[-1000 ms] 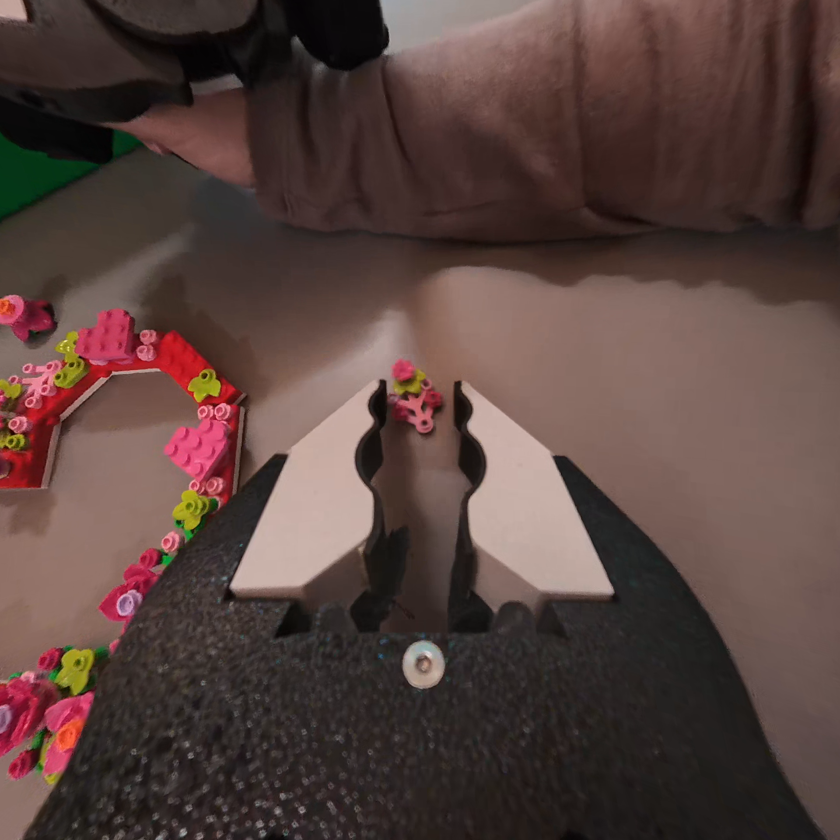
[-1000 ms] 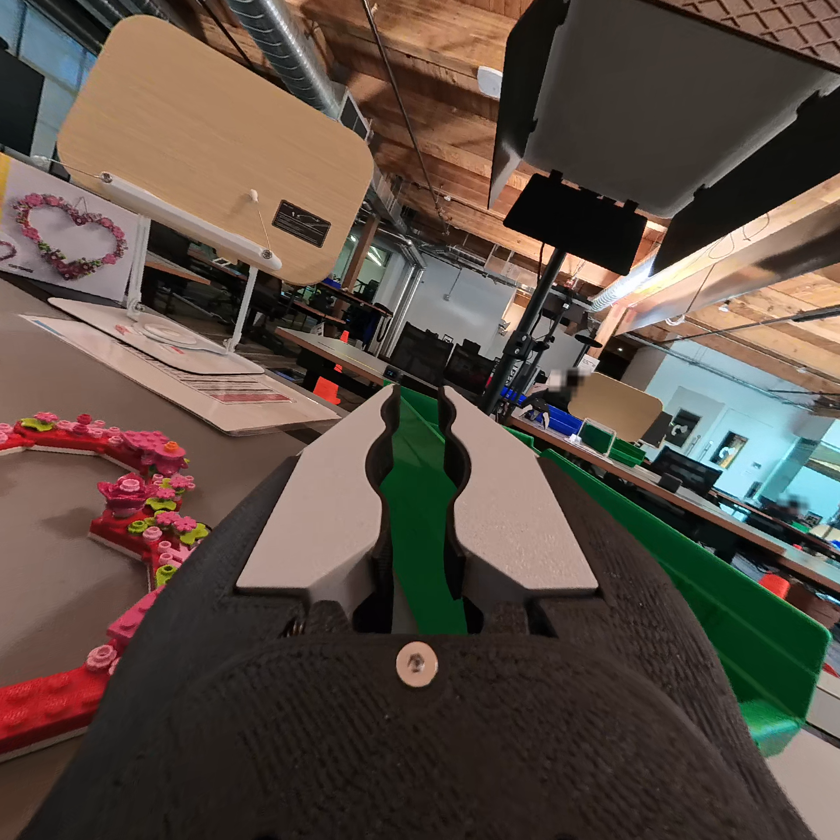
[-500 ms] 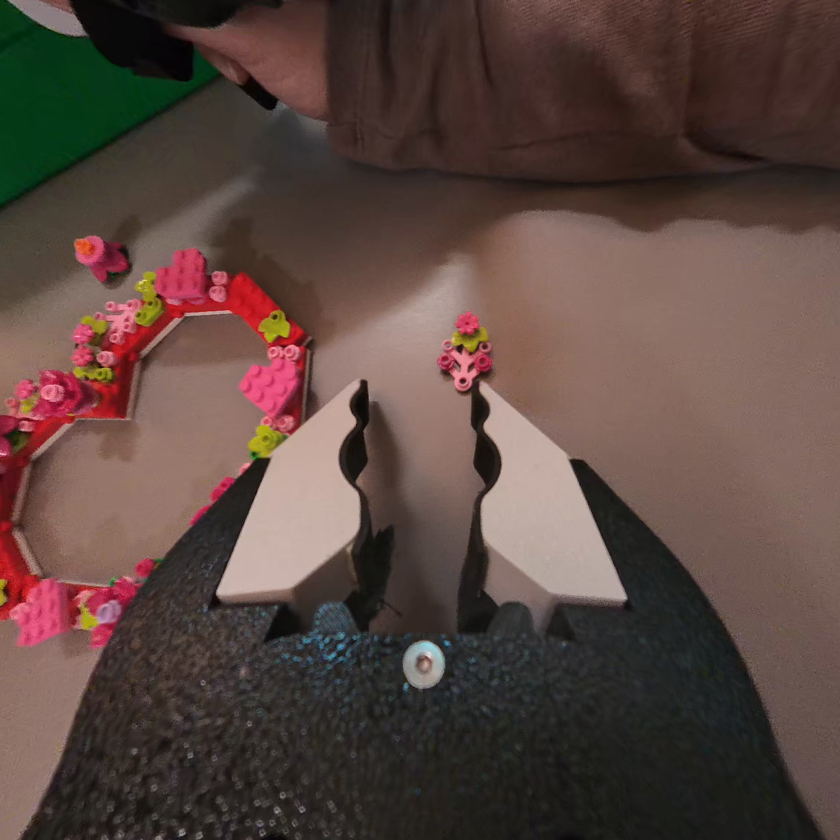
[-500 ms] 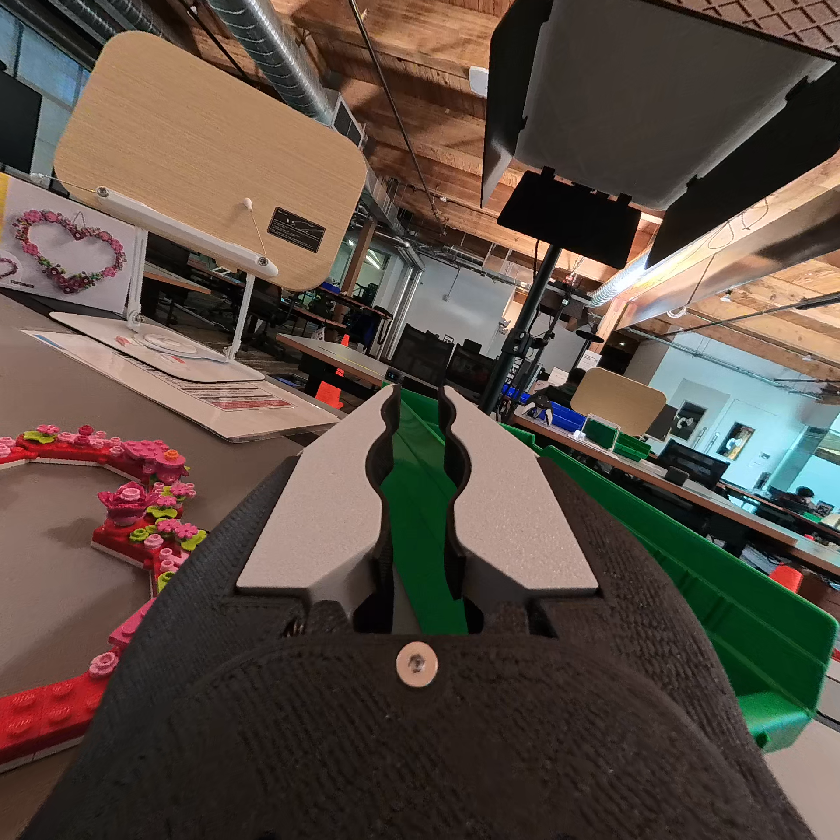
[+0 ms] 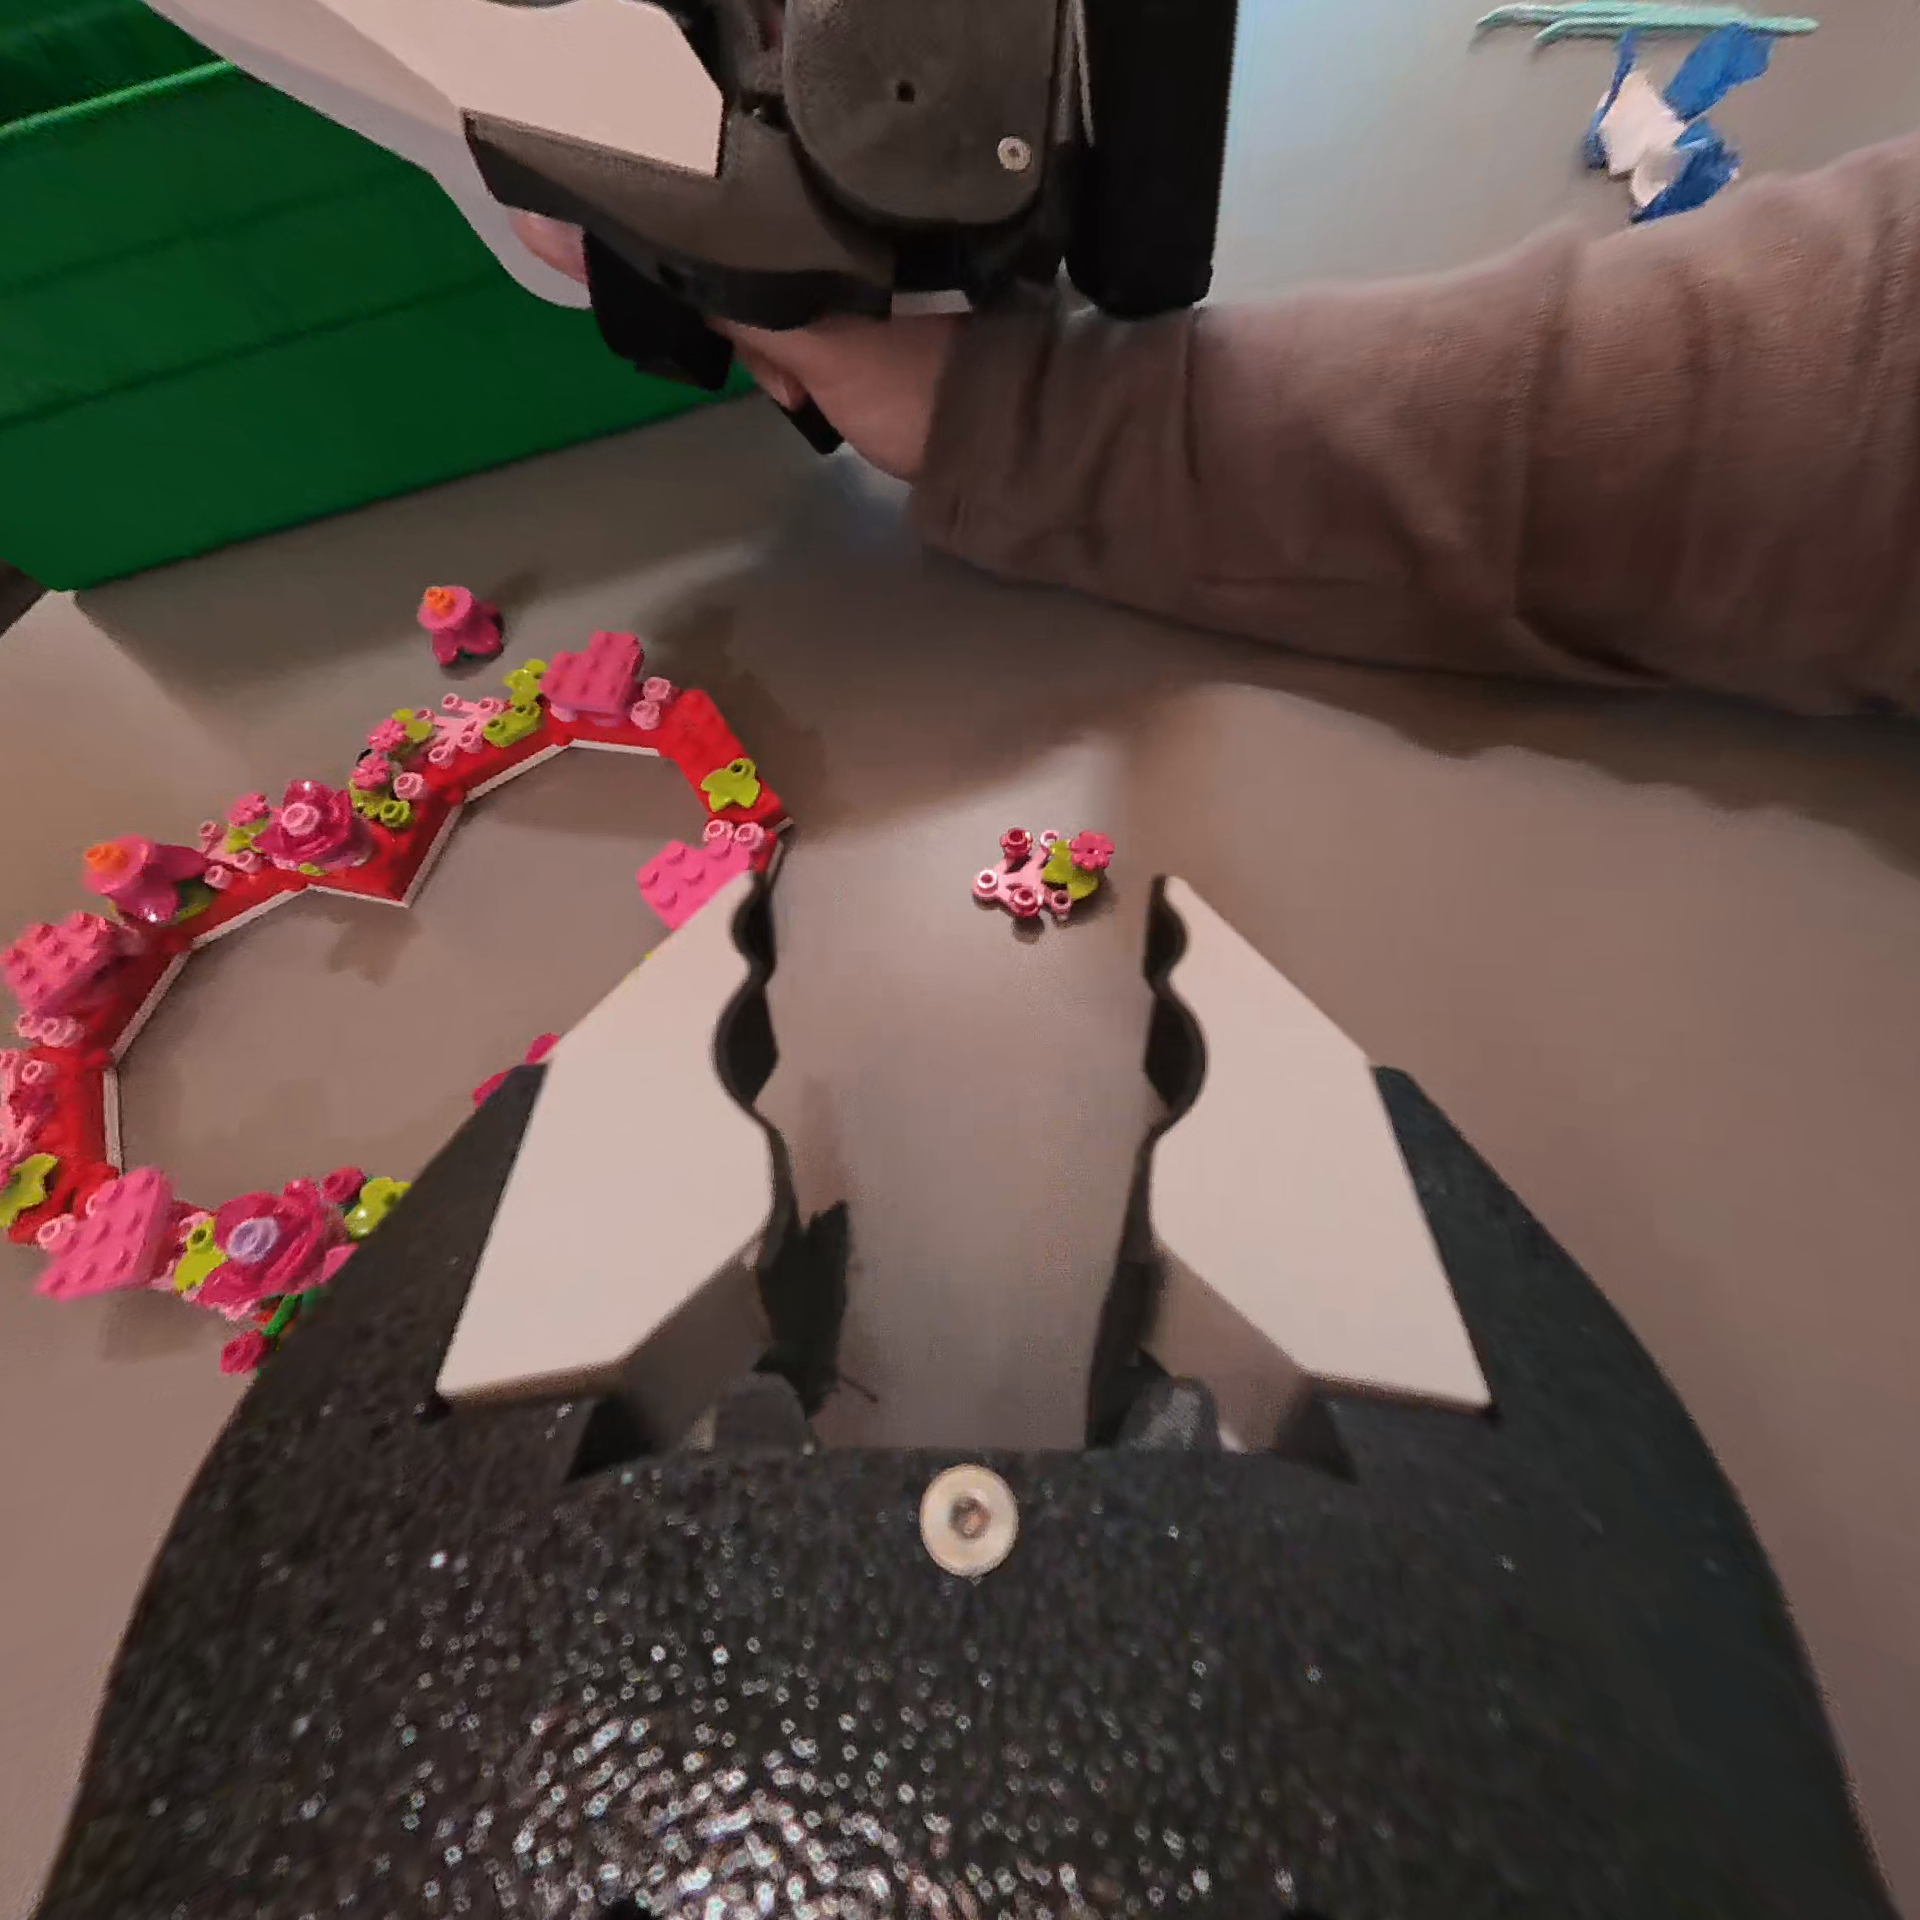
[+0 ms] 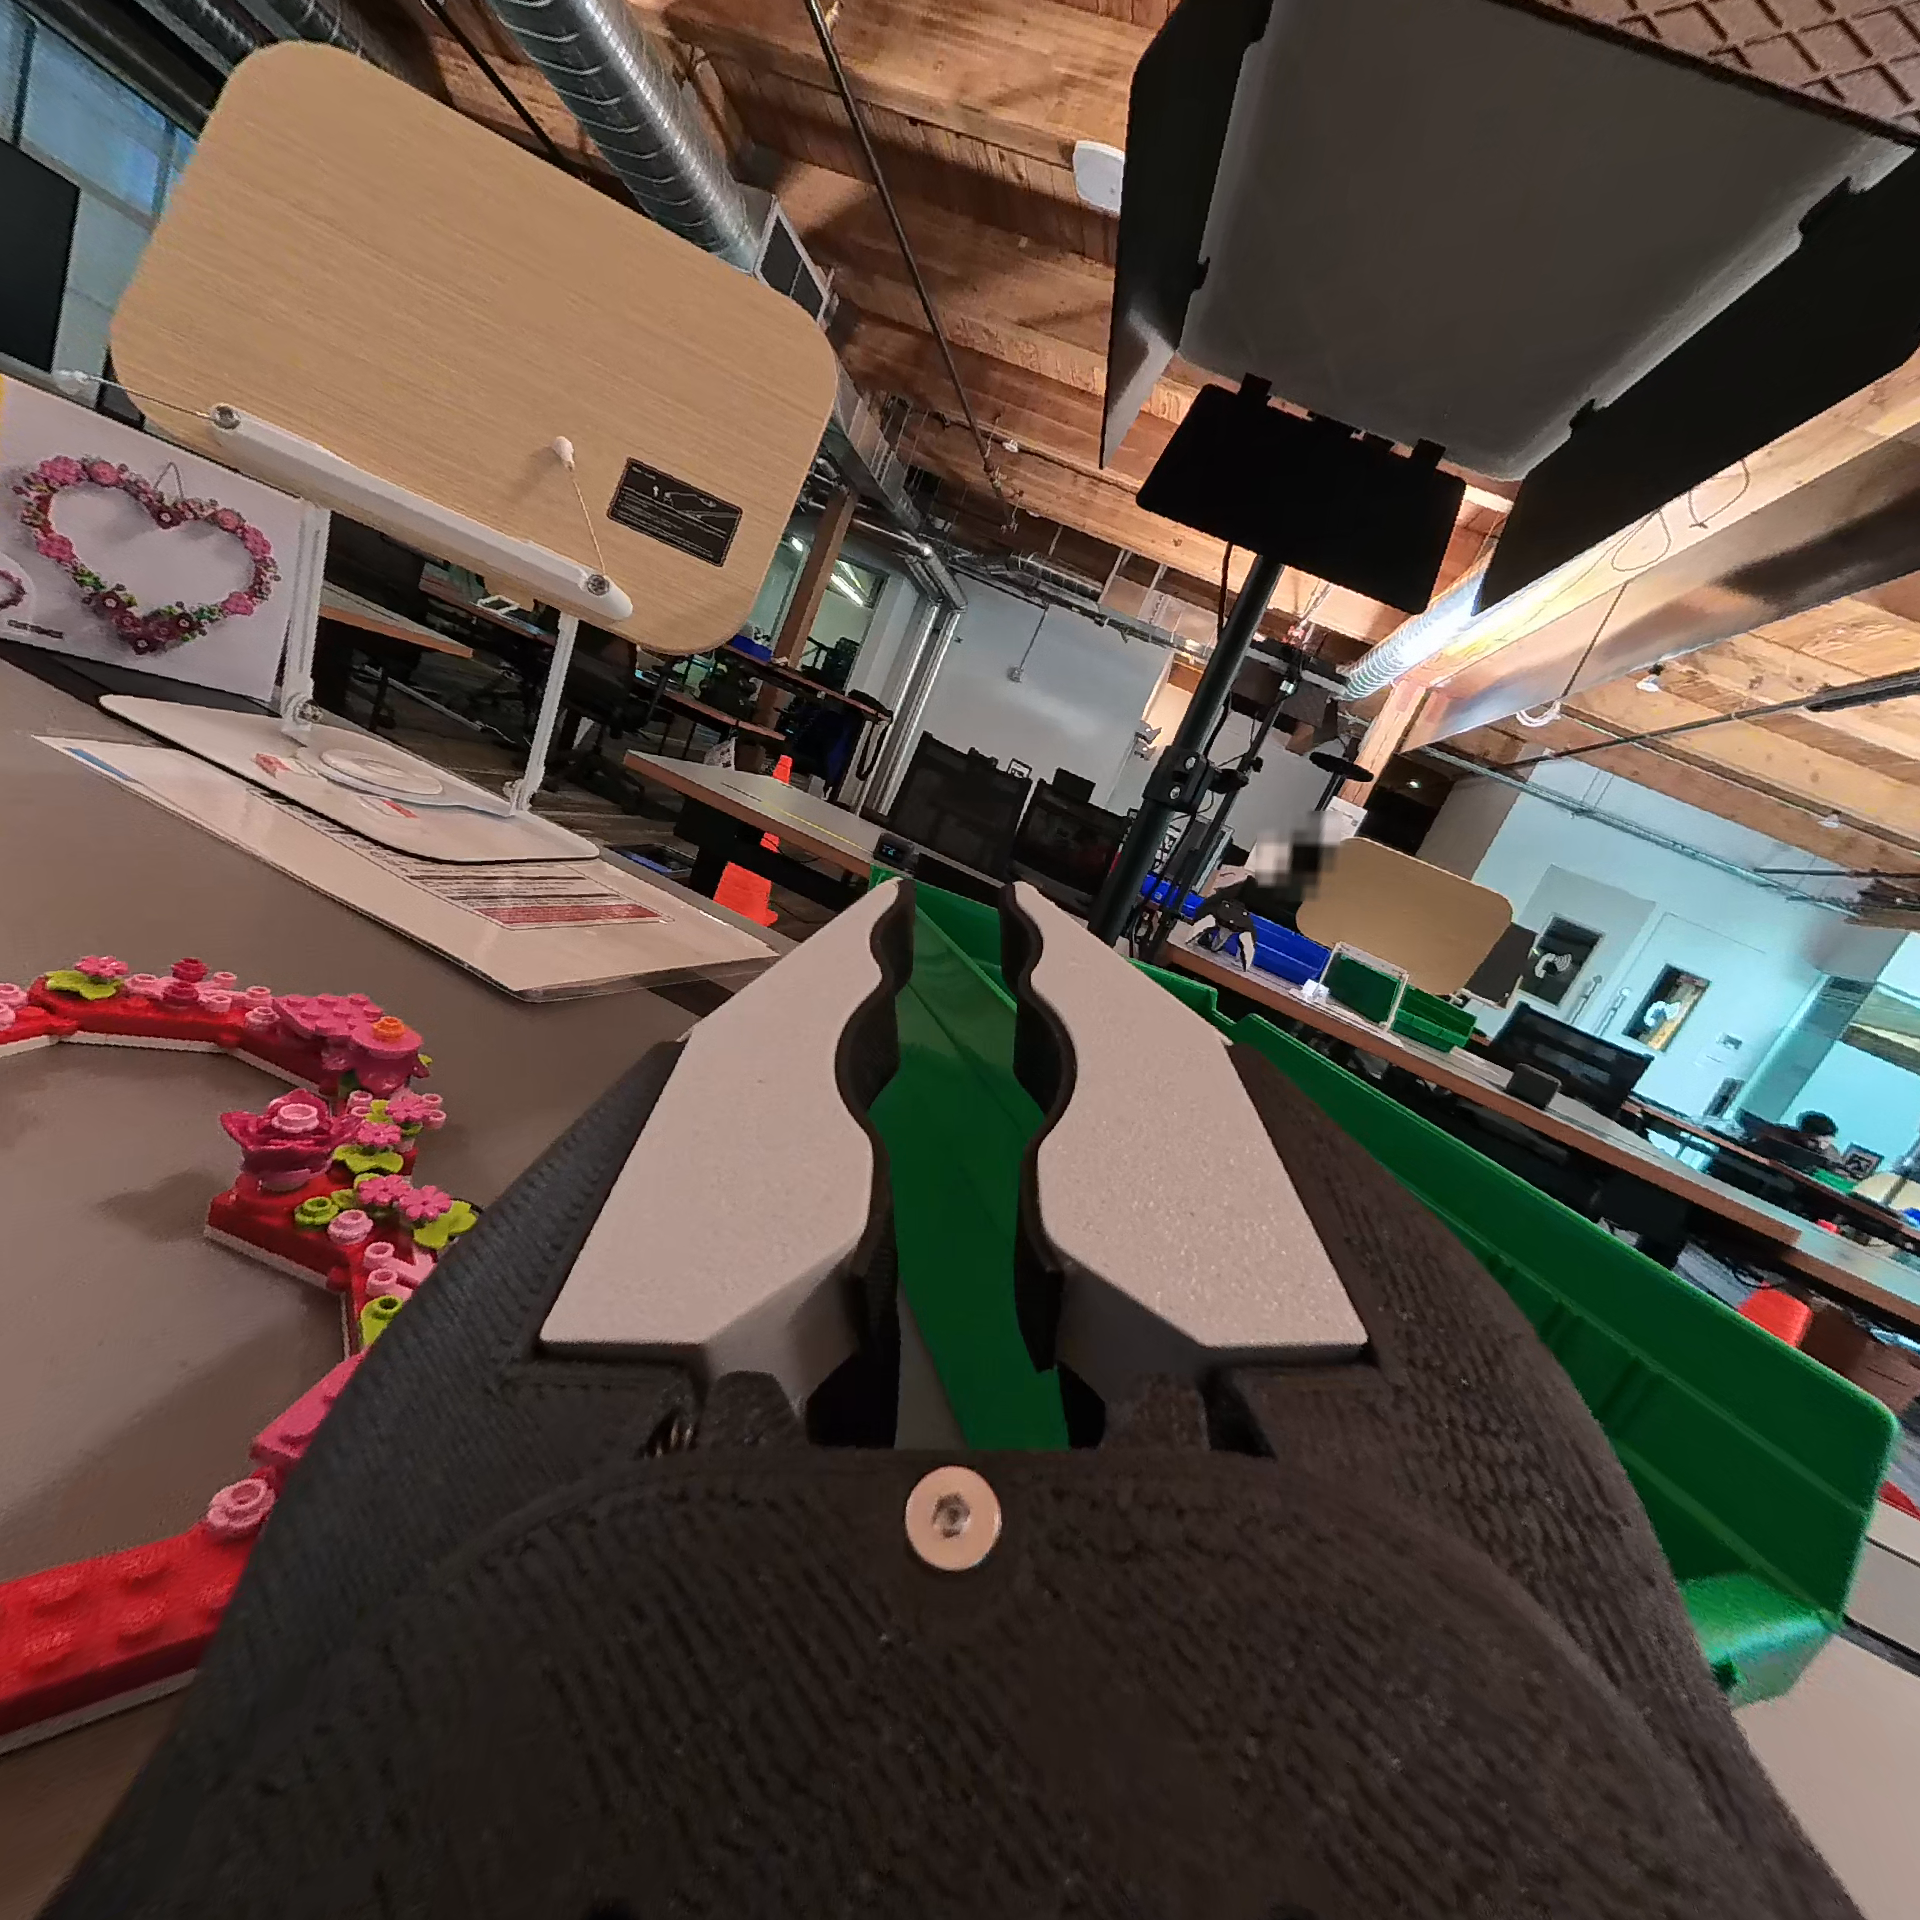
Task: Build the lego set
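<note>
A red heart-shaped Lego frame [image 5: 416, 831] with pink flowers and green leaves lies on the grey table at the left. A small loose cluster of pink flowers and a green leaf [image 5: 1044, 873] lies just beyond my left gripper [image 5: 958, 888], between its tips and slightly right of centre. The left gripper is wide open and empty, above the table. A single loose pink flower [image 5: 457, 623] lies behind the frame. My right gripper [image 6: 956, 899] has a narrow gap, holds nothing and points up and away over a green bin. The frame [image 6: 312, 1195] lies to its left.
The hand and brown sleeve [image 5: 1455, 468] holding the other gripper's body [image 5: 904, 156] rest across the far table. A green bin [image 5: 208, 312] stands at the back left, also in the right wrist view [image 6: 1558, 1299]. A wooden board on a stand [image 6: 468, 343], a heart picture [image 6: 145, 551] and a sheet [image 6: 468, 883] stand behind. The left gripper's tips are roughly 20 centimetres from the right gripper's.
My left gripper has opened wide and pulled back and up from the small flower cluster, which now lies free on the table. The right gripper has barely moved.
</note>
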Tool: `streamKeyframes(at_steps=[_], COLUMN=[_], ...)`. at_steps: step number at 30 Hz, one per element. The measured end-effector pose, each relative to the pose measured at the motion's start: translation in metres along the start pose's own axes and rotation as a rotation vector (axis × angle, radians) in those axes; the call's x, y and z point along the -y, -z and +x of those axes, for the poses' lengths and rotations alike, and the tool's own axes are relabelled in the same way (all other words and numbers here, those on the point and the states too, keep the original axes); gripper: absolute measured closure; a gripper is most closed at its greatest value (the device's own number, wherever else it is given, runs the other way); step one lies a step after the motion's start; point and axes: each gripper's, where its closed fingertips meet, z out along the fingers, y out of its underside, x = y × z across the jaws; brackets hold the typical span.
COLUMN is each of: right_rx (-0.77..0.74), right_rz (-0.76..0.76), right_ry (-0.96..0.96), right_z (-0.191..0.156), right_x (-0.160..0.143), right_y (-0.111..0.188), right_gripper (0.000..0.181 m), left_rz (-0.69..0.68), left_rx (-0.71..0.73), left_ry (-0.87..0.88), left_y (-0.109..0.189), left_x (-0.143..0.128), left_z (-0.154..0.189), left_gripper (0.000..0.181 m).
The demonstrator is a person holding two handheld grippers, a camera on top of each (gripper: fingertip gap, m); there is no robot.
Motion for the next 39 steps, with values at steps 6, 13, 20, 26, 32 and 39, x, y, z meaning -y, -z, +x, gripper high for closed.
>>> streamKeyframes(at_steps=[6,13,20,26,32,39], right_rx=[0.002,0.005,0.016,0.016,0.069,0.143], right_rz=[-0.001,0.000,0.000,0.000,0.006,0.035], right_ry=[0.005,0.003,0.006,0.007,0.018,-0.008], right_z=[-0.001,-0.001,-0.004,-0.004,-0.016,-0.028], right_x=[0.002,0.002,0.001,0.001,0.002,0.008], right_y=[0.003,0.003,0.002,0.003,-0.001,0.004], right_gripper=[0.167,0.167,0.167,0.167,0.167,0.166], left_rz=[-0.001,-0.053,-0.061,-0.090,-0.094,0.012], left_rx=[0.021,0.050,0.017,0.075,0.187,0.186], left_ry=[-0.028,-0.052,-0.024,-0.056,-0.112,-0.084], left_y=[-0.031,-0.034,-0.036,-0.034,-0.001,0.035], left_x=[0.011,0.006,-0.002,-0.007,-0.016,-0.020], left_z=[0.005,-0.004,0.000,-0.007,-0.022,-0.030], left_gripper=[0.092,0.100,0.099,0.102,0.107,0.115])
